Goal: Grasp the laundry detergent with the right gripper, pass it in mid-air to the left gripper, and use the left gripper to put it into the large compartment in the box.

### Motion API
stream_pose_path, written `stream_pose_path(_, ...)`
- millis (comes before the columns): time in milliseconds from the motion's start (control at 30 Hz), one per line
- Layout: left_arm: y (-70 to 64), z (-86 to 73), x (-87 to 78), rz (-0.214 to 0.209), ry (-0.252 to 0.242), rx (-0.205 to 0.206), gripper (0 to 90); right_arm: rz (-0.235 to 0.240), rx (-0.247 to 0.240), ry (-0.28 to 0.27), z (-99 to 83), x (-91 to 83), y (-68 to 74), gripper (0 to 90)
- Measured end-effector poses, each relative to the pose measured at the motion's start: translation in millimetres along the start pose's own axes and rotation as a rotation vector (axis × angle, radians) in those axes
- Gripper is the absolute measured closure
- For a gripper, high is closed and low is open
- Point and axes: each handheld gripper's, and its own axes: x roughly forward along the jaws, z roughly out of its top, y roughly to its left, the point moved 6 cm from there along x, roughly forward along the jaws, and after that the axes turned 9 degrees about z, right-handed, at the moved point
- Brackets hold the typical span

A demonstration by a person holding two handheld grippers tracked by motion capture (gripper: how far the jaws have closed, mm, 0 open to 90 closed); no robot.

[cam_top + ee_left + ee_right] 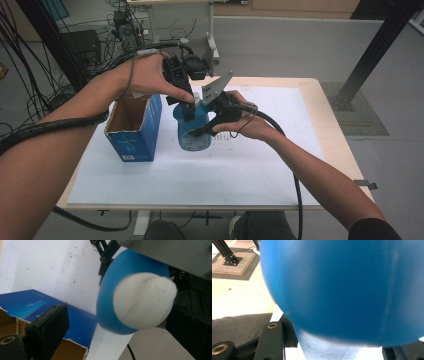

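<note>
Tabletop [280,185] covered by a white sheet was seen from the high view, with a blue bottle [194,131] standing near its middle, somewhat toward the far edge. An open blue carton [136,129] was stood just beside the bottle, toward the left edge, its brown inside exposed. The left gripper [190,107] was held down over the top of the bottle from the far side, while the right gripper [204,131] was brought against the bottle's right flank, one dark finger laid across the blue body. Both forearms were extended in from the near edge.

In the left gripper view, the bottle's white cap [145,301] was seen end-on, blurred and very close, with the blue shoulder [107,302] curved behind it. One black jaw was seen at the lower left, well clear of the cap, with the other dark at the right edge; the jaws were spread apart, though contact with the cap on the right side could not be told. The carton's blue wall [22,305] and torn cardboard rim were seen below.

In the right gripper view, the bottle's blue body [344,290] was pressed up close between the two jaws, which were set on either side of it; they appeared clamped on it.
</note>
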Motion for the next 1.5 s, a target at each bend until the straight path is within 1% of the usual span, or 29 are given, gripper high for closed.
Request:
stream_pose_path(100,-1.5,0.3,1.0,-0.007,-0.002,0.002,5.9,0.001,0.0,0.001,1.0,0.2,1.1,43.2)
stream_pose_path(167,-2.6,0.9,2.2,-0.013,-0.001,0.012,5.9,0.003,-0.001,-0.002,2.7,0.6,2.7,43.2)
stream_pose_path(200,-2.6,0.9,2.2,-0.013,-0.001,0.012,5.8,0.002,-0.005,-0.005,3.3,0.7,2.9,43.2)
stream_pose_path(233,-3.9,1.6,3.0,-0.017,-0.008,0.002,5.8,0.002,-0.005,-0.005,3.3,0.7,2.9,43.2)
stream_pose_path(300,-4.6,2.4,3.4,-0.024,-0.007,0.006,5.9,-0.003,-0.017,-0.011,4.4,0.8,2.8,43.2)
stream_pose_path(400,-5.8,4.0,4.5,-0.031,-0.013,0.012,5.9,0.01,-0.004,-0.008,4.7,0.8,5.6,43.2)
stream_pose_path(467,-6.4,5.4,4.3,-0.038,-0.017,0.019,5.9,0.009,-0.012,-0.011,5.1,0.4,5.7,43.2)
stream_pose_path(500,-7.0,6.5,4.4,-0.038,-0.026,0.018,5.9,0.01,-0.006,-0.012,5.1,-0.3,6.2,43.2)
stream_pose_path(533,-7.4,8.6,4.0,-0.036,-0.037,0.023,6.0,0.009,-0.015,-0.018,5.4,-0.6,5.5,43.2)
stream_pose_path(600,-7.6,9.3,3.9,-0.038,-0.038,0.027,6.0,0.01,-0.014,-0.019,5.4,-1.1,5.4,43.2)
stream_pose_path(667,-8.1,11.0,5.0,-0.037,-0.045,0.029,6.0,0.01,-0.008,-0.018,5.0,-2.0,5.5,43.2)
stream_pose_path(700,-7.7,11.1,5.0,-0.038,-0.038,0.036,6.0,0.012,0.003,-0.016,4.6,-2.5,6.1,43.2)
stream_pose_path(767,-8.6,12.4,6.1,-0.042,-0.046,0.035,6.0,0.012,0.001,-0.016,4.3,-2.9,5.8,43.2)
stream_pose_path(800,-8.8,12.9,6.6,-0.044,-0.048,0.036,6.0,0.016,0.022,-0.008,3.4,-3.5,7.6,43.2)
stream_pose_path(833,-8.9,13.3,6.8,-0.047,-0.045,0.037,6.0,0.017,0.026,-0.007,3.3,-3.7,8.0,43.2)
stream_pose_path(867,-9.1,13.5,7.4,-0.047,-0.044,0.039,6.0,0.005,-0.034,-0.03,5.7,-3.1,3.2,43.2)
stream_pose_path(900,-8.9,13.9,8.1,-0.048,-0.047,0.045,6.0,0.005,-0.034,-0.03,5.7,-3.1,3.2,43.2)
stream_pose_path(933,-9.4,14.4,8.7,-0.049,-0.051,0.039,6.0,0.01,-0.039,-0.036,6.4,-3.1,3.3,43.2)
stream_pose_path(1100,-9.3,14.6,10.5,-0.052,-0.056,0.045,6.0,0.006,-0.037,-0.041,7.1,-5.2,3.4,43.2)
stream_pose_path(1167,-9.2,14.8,10.5,-0.05,-0.06,0.045,6.1,0.011,-0.052,-0.051,8.1,-5.6,2.9,43.2)
stream_pose_path(1267,-8.9,15.0,10.1,-0.05,-0.059,0.052,6.1,0.009,-0.047,-0.051,8.0,-6.4,3.1,43.2)
stream_pose_path(1367,-9.7,15.7,10.5,-0.052,-0.063,0.048,6.1,0.009,-0.048,-0.052,7.9,-7.1,3.4,43.2)
stream_pose_path(1500,-9.5,16.0,10.4,-0.05,-0.06,0.054,6.1,0.008,-0.052,-0.055,8.2,-8.6,4.0,43.2)
